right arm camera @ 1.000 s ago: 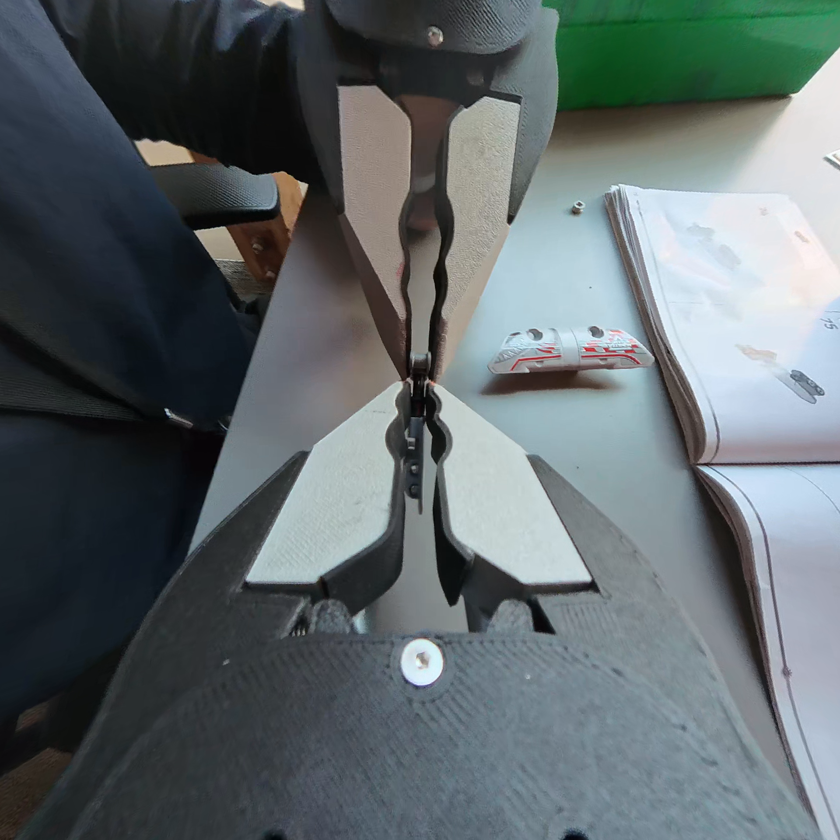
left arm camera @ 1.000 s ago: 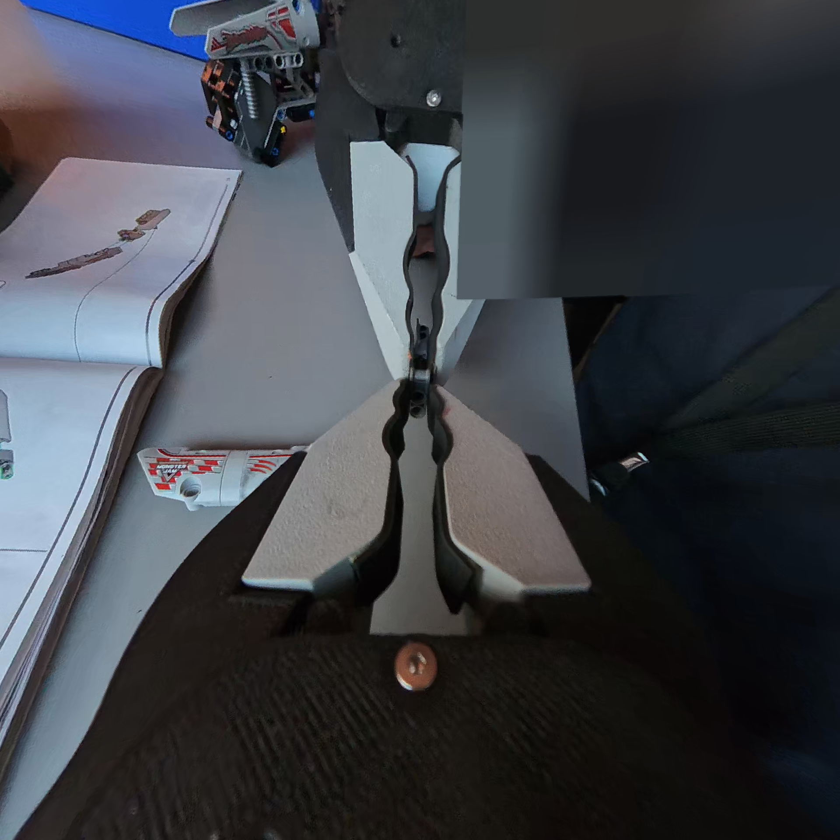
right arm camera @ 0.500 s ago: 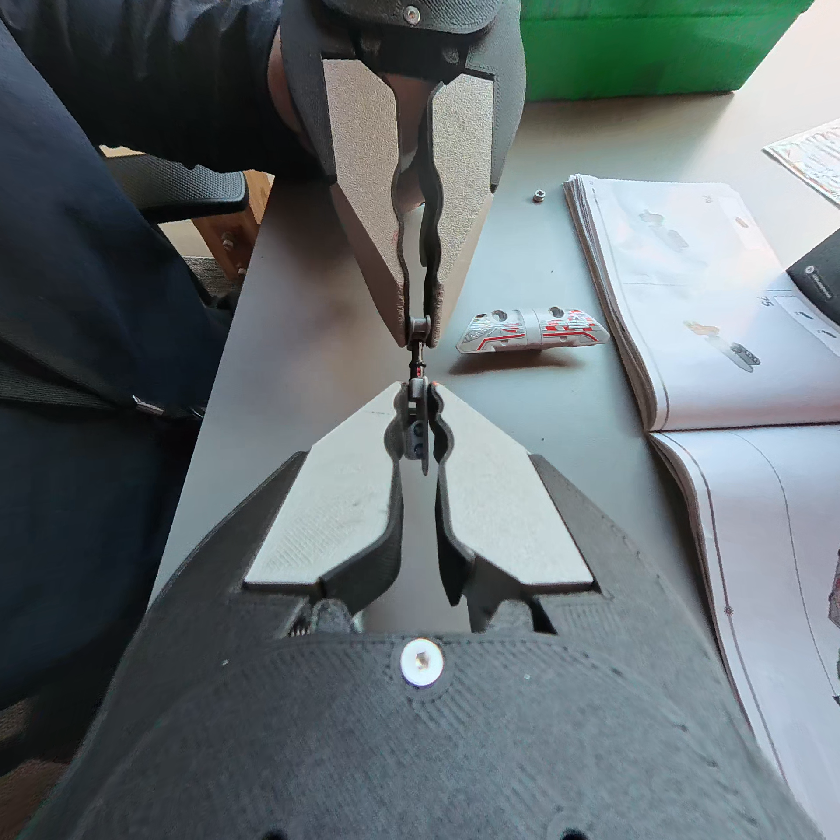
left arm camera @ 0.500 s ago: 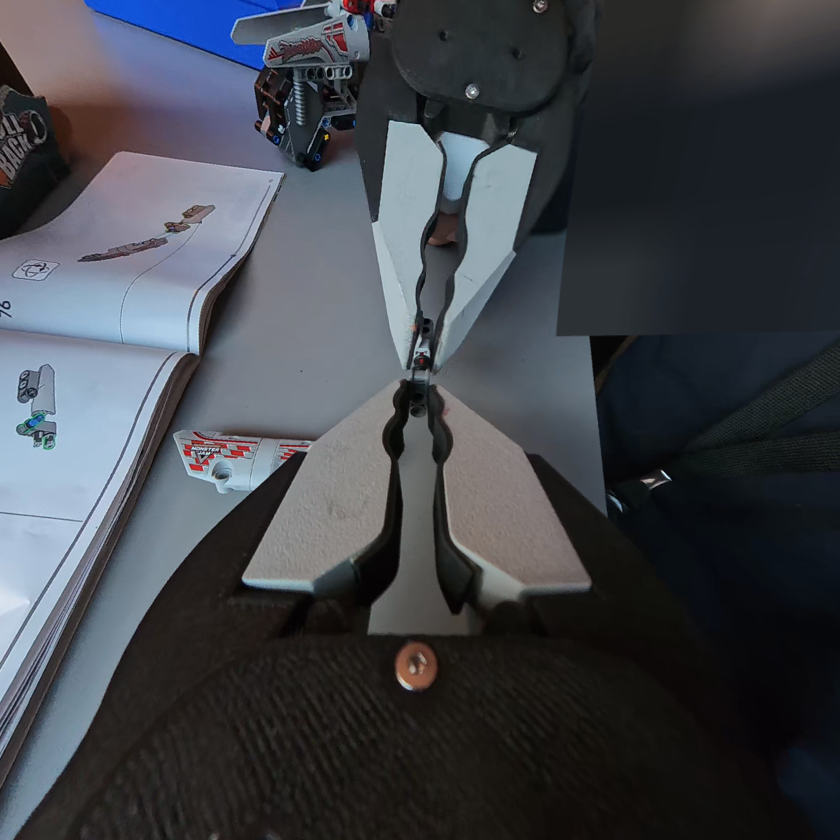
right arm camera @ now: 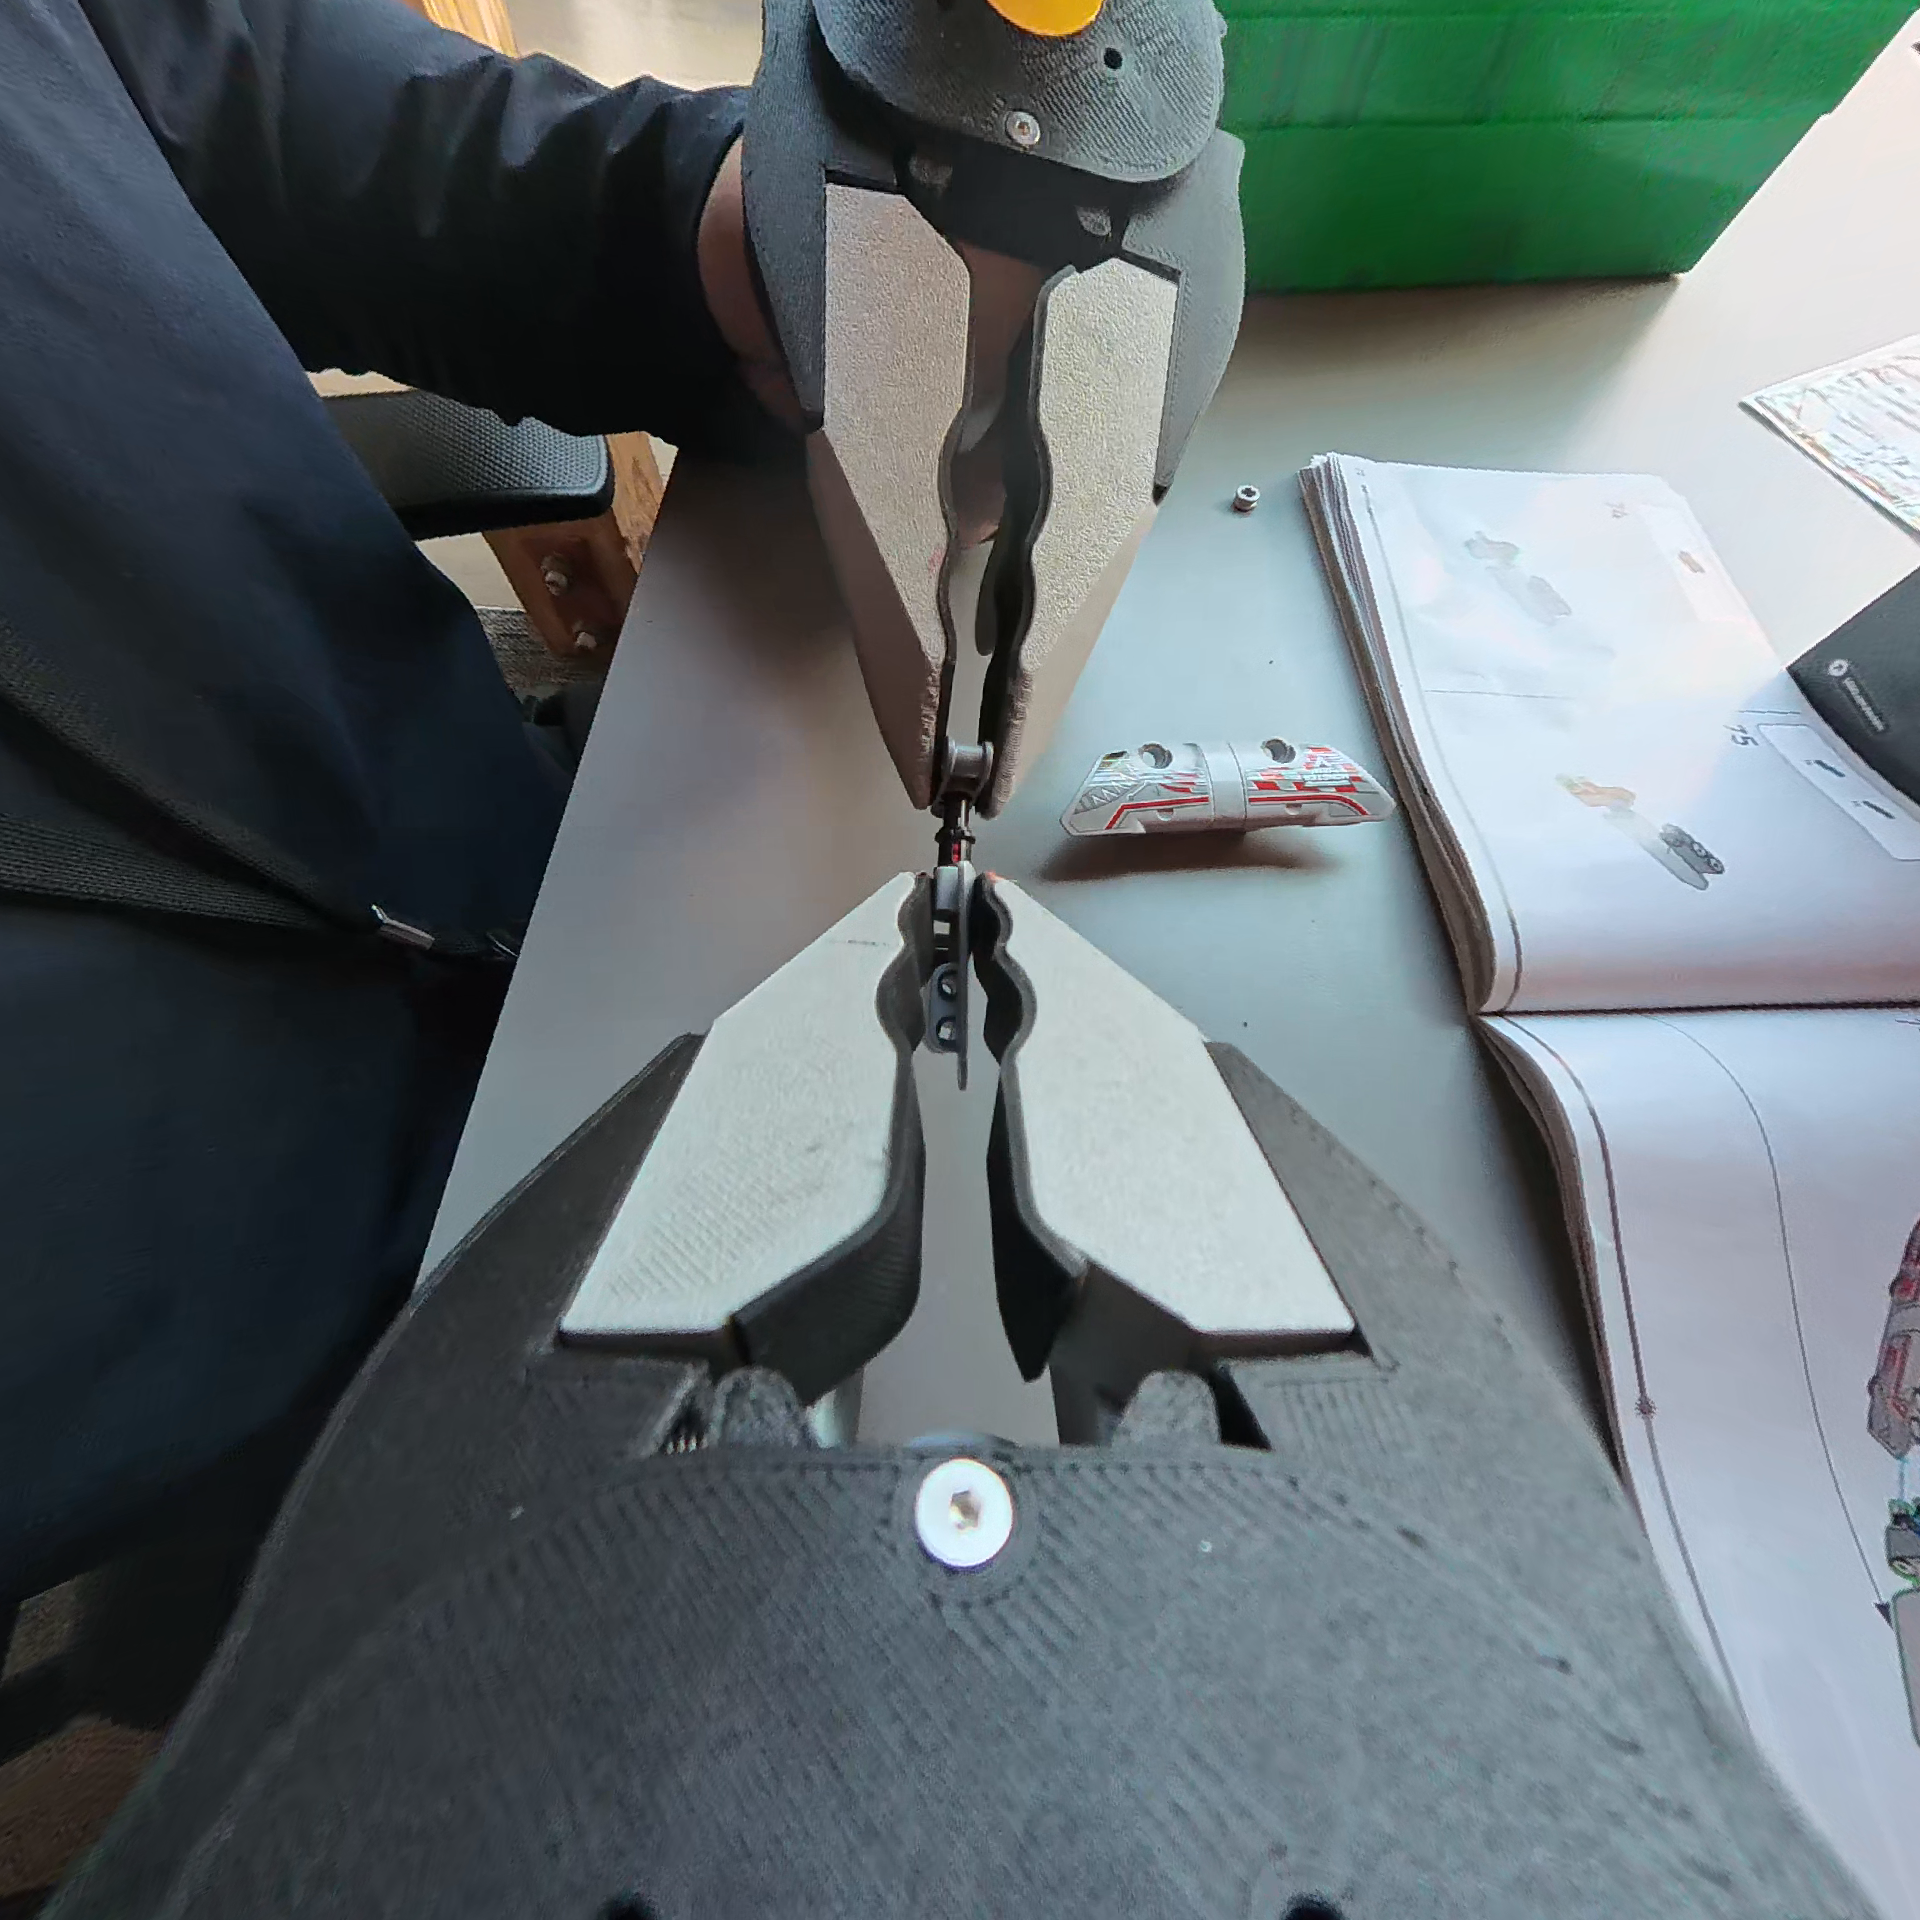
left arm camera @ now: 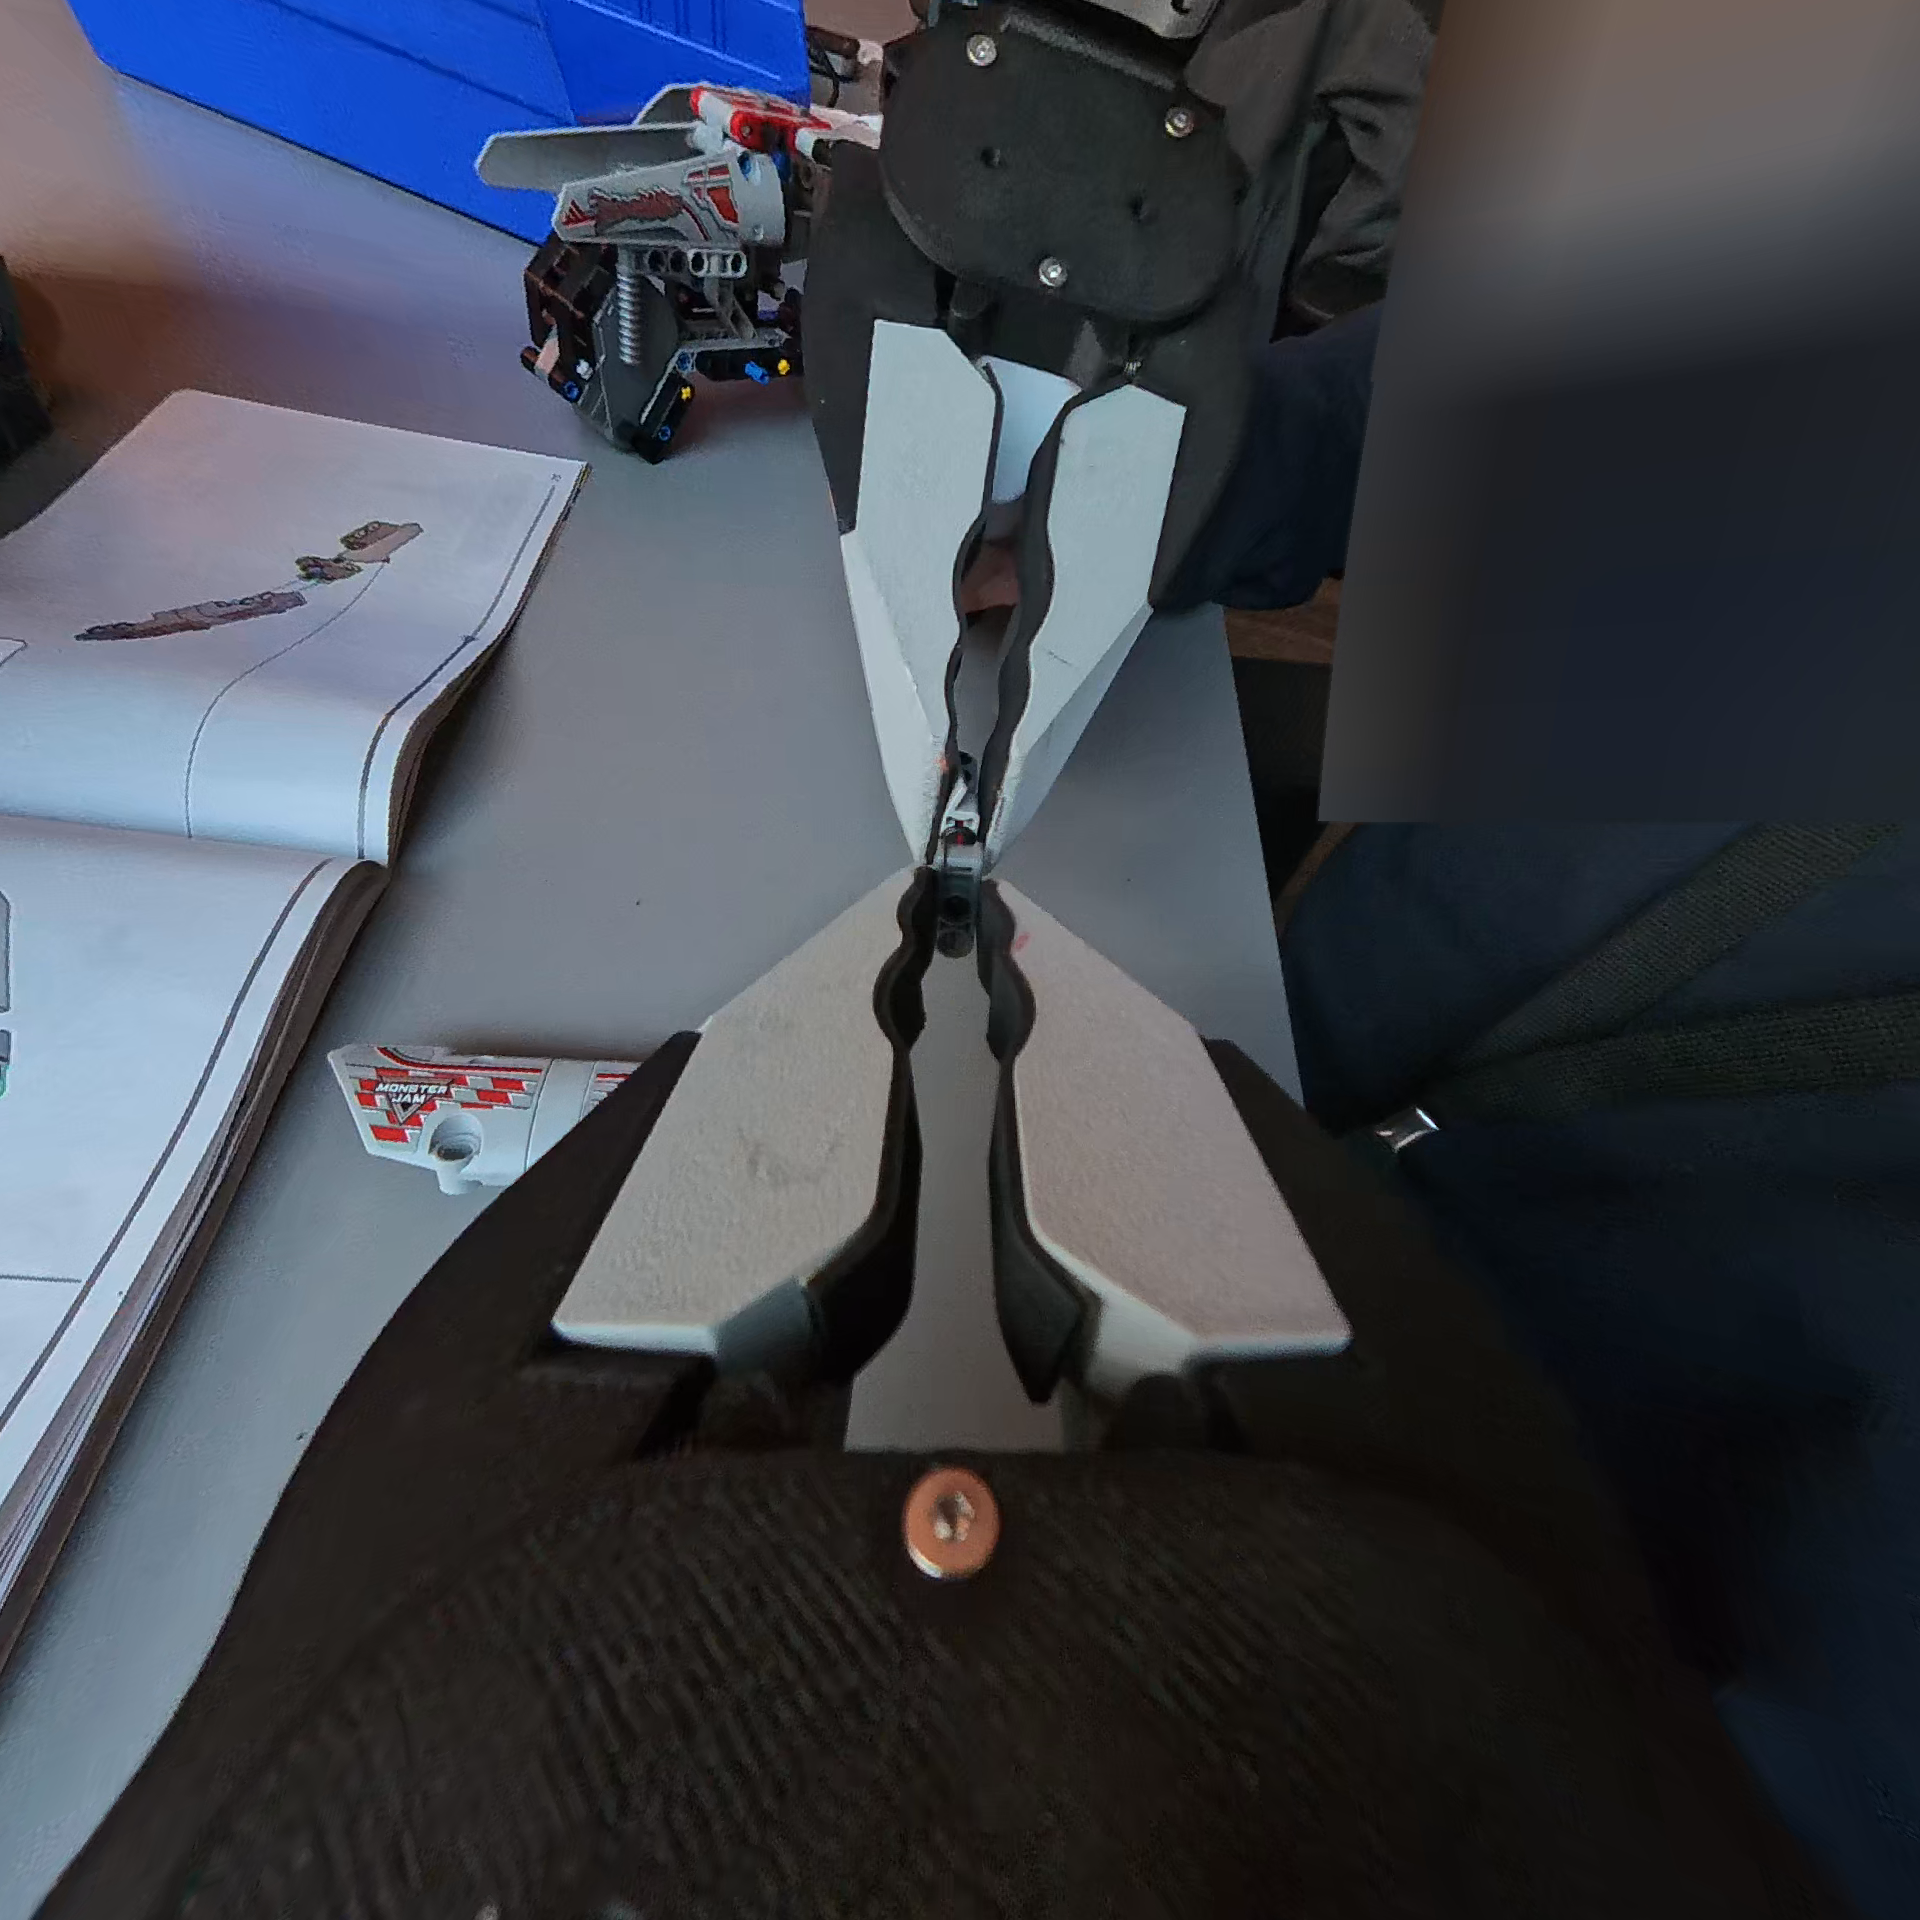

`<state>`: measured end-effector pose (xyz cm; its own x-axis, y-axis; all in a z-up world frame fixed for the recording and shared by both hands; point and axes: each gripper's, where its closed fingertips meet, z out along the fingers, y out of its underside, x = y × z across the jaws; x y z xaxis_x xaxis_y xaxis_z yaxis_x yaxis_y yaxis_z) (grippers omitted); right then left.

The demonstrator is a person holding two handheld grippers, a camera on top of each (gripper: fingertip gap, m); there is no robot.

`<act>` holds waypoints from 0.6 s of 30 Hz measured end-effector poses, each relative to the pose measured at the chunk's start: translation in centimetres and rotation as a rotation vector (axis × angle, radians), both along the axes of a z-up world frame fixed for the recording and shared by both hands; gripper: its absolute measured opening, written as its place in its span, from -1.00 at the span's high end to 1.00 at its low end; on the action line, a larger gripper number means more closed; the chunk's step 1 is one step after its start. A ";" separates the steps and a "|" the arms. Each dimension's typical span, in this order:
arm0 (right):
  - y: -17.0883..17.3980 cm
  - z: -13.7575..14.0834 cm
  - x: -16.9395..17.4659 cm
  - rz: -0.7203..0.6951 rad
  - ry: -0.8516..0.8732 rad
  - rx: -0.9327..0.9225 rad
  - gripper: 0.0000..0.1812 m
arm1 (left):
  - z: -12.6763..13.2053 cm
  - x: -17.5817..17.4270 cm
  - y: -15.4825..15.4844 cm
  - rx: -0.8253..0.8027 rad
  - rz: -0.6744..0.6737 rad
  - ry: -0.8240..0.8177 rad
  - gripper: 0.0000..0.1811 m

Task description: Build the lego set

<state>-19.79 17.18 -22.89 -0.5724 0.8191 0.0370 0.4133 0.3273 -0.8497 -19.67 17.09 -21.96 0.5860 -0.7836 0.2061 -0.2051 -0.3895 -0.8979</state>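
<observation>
Right wrist view: our right tool clamps a stiff beam; left tool pinches a tiny, light, slippery connector tip-to-tip.

- We see soft daylight across the matte grey tabletop, brightest toward the far green plastic bin.
- A short dark shadow lies under the white-and-red printed panel piece.
- Wide-angle bending curves the open white instruction booklet at frame edges.
- Near black textured gripper housings look soft.
</observation>
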 end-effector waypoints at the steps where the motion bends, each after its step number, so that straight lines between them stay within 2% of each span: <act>1: 0.0 0.0 0.0 0.003 -0.002 -0.003 0.95 | 0.0 0.1 0.0 -0.002 -0.005 0.001 0.95; 18: 0.2 0.4 0.2 0.002 0.010 -0.010 0.96 | 0.4 0.5 0.4 -0.008 -0.018 -0.041 0.95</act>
<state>-19.61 17.35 -22.46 -0.5739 0.8182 0.0350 0.4038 0.3200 -0.8571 -19.17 17.45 -21.58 0.5629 -0.7922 0.2356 -0.1756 -0.3931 -0.9026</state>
